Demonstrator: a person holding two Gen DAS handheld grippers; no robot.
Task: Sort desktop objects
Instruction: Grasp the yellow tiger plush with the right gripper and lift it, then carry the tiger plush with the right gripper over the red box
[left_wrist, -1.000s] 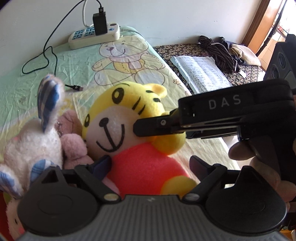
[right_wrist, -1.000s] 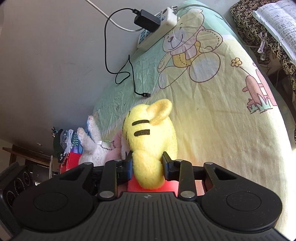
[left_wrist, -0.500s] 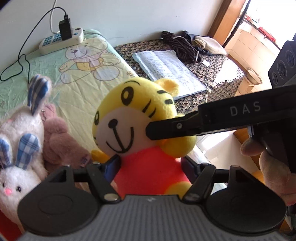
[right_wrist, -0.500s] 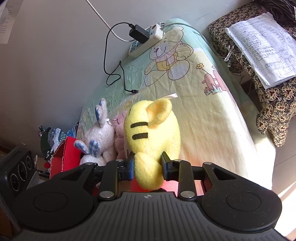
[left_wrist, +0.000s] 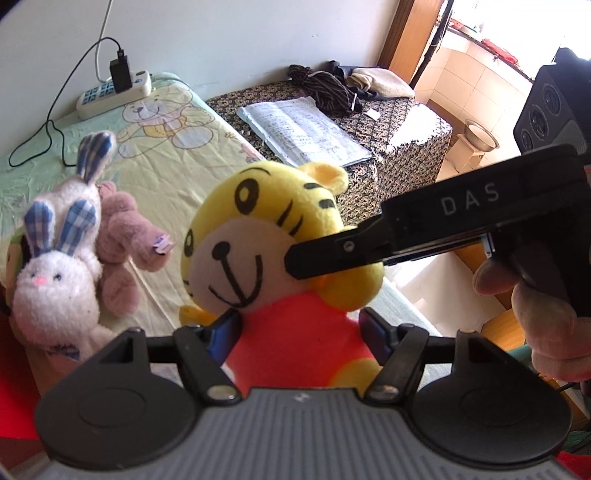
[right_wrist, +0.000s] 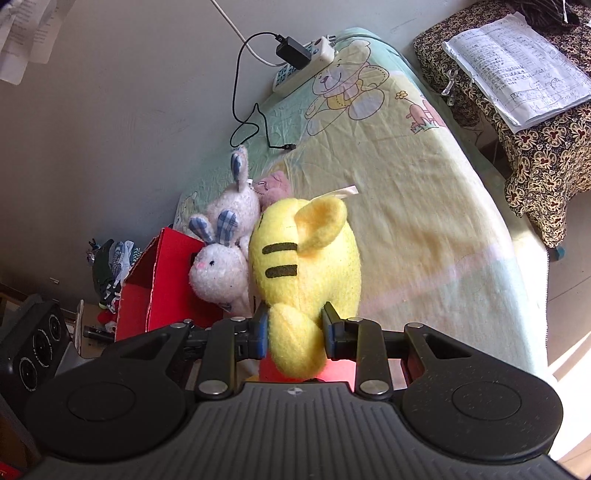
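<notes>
A tiger plush (left_wrist: 258, 236) with a yellow head and a red body hangs above the cartoon bedsheet (left_wrist: 177, 166). My left gripper (left_wrist: 299, 328) is shut on its red body, one finger on each side. From the right, my right gripper (left_wrist: 295, 258) pinches a yellow lump at the side of its head. In the right wrist view my right gripper (right_wrist: 294, 334) is shut on that yellow part of the tiger plush (right_wrist: 306, 258). Left of the tiger sit a white rabbit plush (left_wrist: 55, 280) with checked ears and a pink plush (left_wrist: 118, 236).
A red box (right_wrist: 155, 288) stands at the bed's end beside the rabbit plush (right_wrist: 221, 273). A power strip (left_wrist: 114, 94) with a charger and cable lies by the wall. Papers (left_wrist: 303, 133) and clothes rest on a patterned table. A black speaker (left_wrist: 550, 107) is at the right.
Both grippers have risen with the tiger plush, lifting it off the sheet. My left fingers have drawn in against its red body. The rabbit and pink plush stay on the bed.
</notes>
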